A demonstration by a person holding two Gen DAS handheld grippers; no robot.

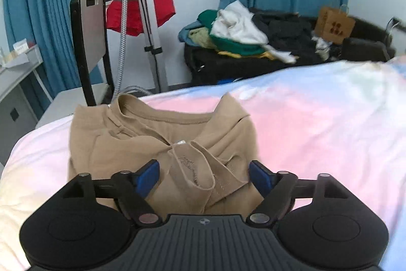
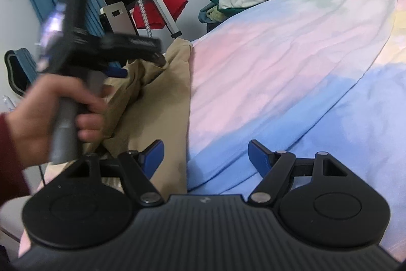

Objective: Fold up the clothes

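Note:
A tan shirt (image 1: pixel 142 141) lies partly folded on the pastel bed cover (image 1: pixel 317 118), collar toward the far edge. A bunched fold of the shirt (image 1: pixel 200 174) rises between the blue pads of my left gripper (image 1: pixel 204 178), whose jaws stand wide open around it without clamping. In the right wrist view the tan shirt (image 2: pixel 162 103) lies at the left. My right gripper (image 2: pixel 205 156) is open and empty, hovering over the shirt's right edge and the blue part of the bed cover (image 2: pixel 304 67). The left gripper (image 2: pixel 119 60), held by a hand, shows blurred above the shirt.
A pile of clothes (image 1: pixel 241 32) sits on a dark sofa beyond the bed, with a brown paper bag (image 1: pixel 333 24). A chair (image 1: pixel 88 42), a garment steamer stand (image 1: pixel 149 17) with a red item and a grey desk (image 1: pixel 17 73) stand left. Blue curtains hang behind.

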